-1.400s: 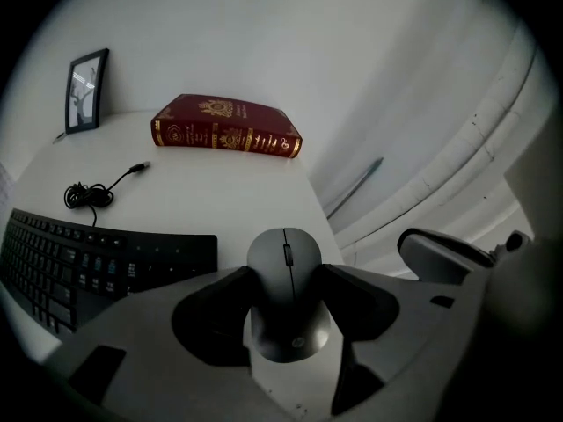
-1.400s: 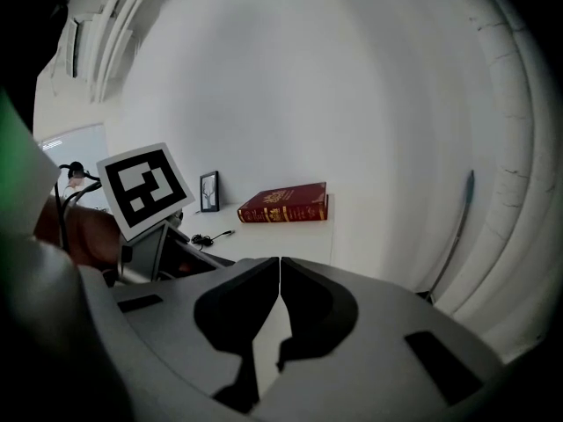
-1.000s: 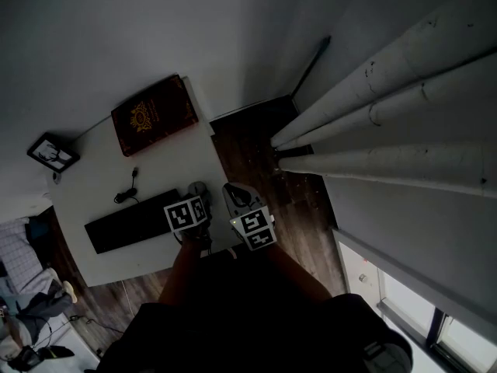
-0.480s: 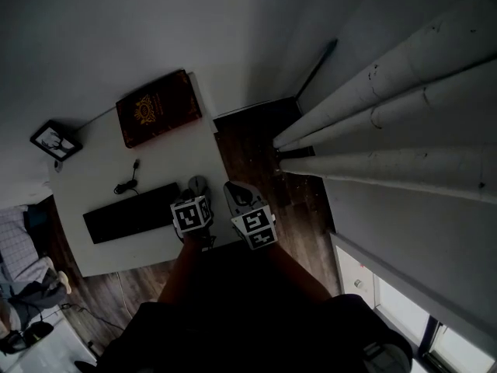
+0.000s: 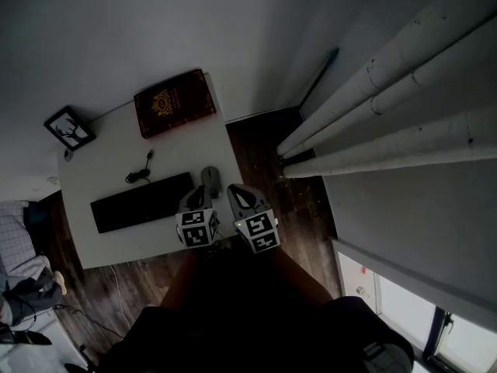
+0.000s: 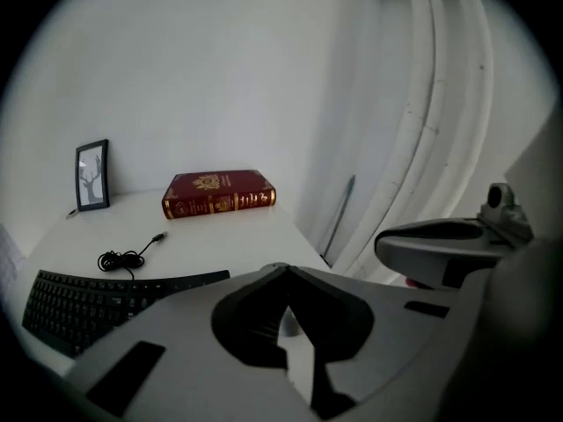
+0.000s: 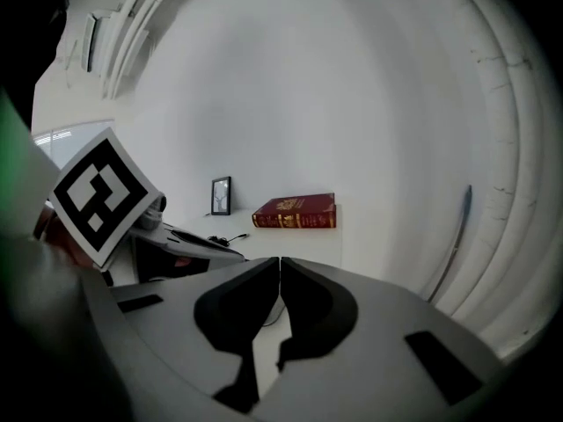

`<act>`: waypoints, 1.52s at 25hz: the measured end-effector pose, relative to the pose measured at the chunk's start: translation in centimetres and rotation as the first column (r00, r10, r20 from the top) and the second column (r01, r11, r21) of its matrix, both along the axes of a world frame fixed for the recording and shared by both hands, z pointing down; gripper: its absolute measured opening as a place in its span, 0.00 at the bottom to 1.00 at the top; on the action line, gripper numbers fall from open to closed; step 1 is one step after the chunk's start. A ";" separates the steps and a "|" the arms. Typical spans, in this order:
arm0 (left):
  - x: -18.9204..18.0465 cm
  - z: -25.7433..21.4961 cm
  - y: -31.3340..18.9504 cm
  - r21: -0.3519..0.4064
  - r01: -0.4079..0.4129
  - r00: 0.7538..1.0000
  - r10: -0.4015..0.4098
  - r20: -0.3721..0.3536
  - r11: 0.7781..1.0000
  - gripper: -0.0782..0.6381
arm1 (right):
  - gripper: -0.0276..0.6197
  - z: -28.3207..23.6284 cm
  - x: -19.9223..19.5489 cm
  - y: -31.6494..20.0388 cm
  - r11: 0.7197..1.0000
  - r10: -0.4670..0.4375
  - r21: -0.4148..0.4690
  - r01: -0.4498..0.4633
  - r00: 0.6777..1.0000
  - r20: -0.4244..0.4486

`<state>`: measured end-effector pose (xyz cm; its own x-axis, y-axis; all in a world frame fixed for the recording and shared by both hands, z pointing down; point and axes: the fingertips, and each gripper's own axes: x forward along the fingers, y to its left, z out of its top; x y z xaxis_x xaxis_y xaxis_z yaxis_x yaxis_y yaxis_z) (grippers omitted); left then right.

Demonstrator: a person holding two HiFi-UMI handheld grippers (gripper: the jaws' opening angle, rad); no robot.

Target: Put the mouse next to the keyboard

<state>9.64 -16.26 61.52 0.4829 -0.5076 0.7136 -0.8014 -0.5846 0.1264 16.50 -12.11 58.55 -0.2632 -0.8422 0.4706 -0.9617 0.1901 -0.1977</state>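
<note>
— Our left claw has just snapped shut on nothing and backed off the mouse. Our right claw is clenched empty too.
— So we count it placed?
— We judge so. The mouse lies on the tabletop just beside the right end of the keyboard, a little ahead of our left claw and clear of it.

The book's gold lettering cannot be read.
</note>
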 end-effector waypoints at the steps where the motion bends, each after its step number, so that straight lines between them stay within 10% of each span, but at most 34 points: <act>1: -0.5 -0.6 0.7 0.014 -0.011 1.000 0.011 -0.020 1.000 0.11 | 0.08 -0.5 -0.8 0.4 1.000 -0.001 0.019 0.001 1.000 -0.003; 16: -9.9 -7.2 12.9 0.215 -0.016 0.981 0.058 -0.187 0.977 0.11 | 0.07 -5.7 -9.3 11.9 0.983 0.053 0.181 -0.034 0.993 -0.105; 38: -2.5 -12.2 17.5 0.337 -0.034 0.962 0.122 -0.245 0.941 0.11 | 0.07 -8.7 -4.0 17.5 0.972 -0.001 0.235 0.030 0.992 -0.122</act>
<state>7.18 1.24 49.28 0.6757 -0.6437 0.3593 -0.7165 -0.6881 0.1147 12.47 5.42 49.80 -0.2304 -0.9295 0.2881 -0.9722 0.2323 -0.0281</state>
